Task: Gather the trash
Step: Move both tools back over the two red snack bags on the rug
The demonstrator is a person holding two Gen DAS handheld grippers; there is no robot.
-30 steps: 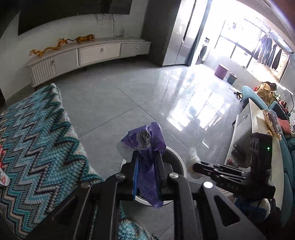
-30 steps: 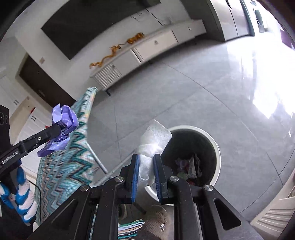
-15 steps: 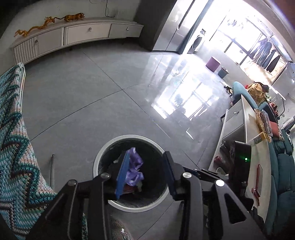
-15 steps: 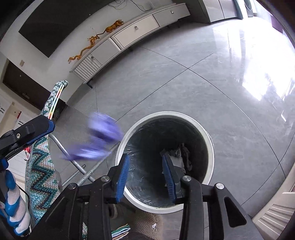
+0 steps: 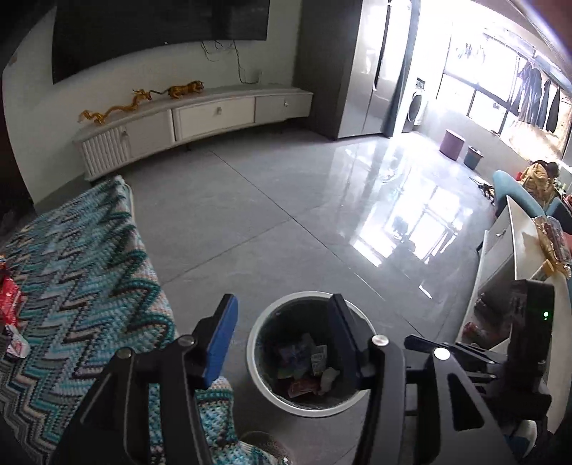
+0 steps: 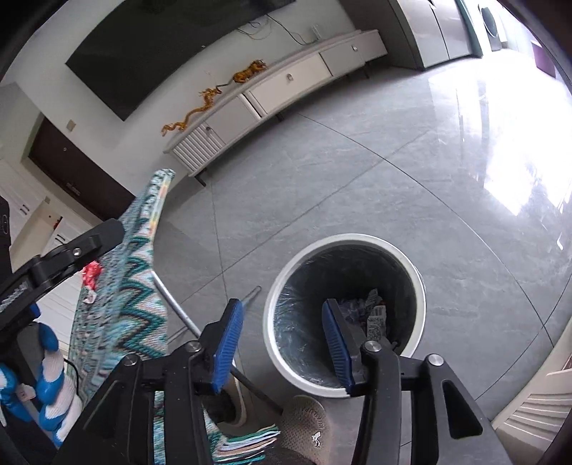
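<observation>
Hovering over the bin point(image 5: 304, 402): left gripper point(image 5: 282, 343) and right gripper point(image 6: 282, 345) have just been opening, jaws apart, nothing between. Wrappers point(image 5: 304, 372) lie crumpled inside the round, white-rimmed, film-lined bin. Risk: the red wrapper point(image 5: 9, 300) at the knitted zigzag blanket's point(image 5: 82, 272) left edge is thin, slippery foil; pads could snag yarn.

A long white cabinet point(image 5: 200, 118) stands against the far wall. Two golden figurines point(image 5: 143, 98) sit on its top, a dark screen point(image 5: 161, 32) hangs above it, and a zigzag blanket point(image 5: 82, 272) lies well in front.
</observation>
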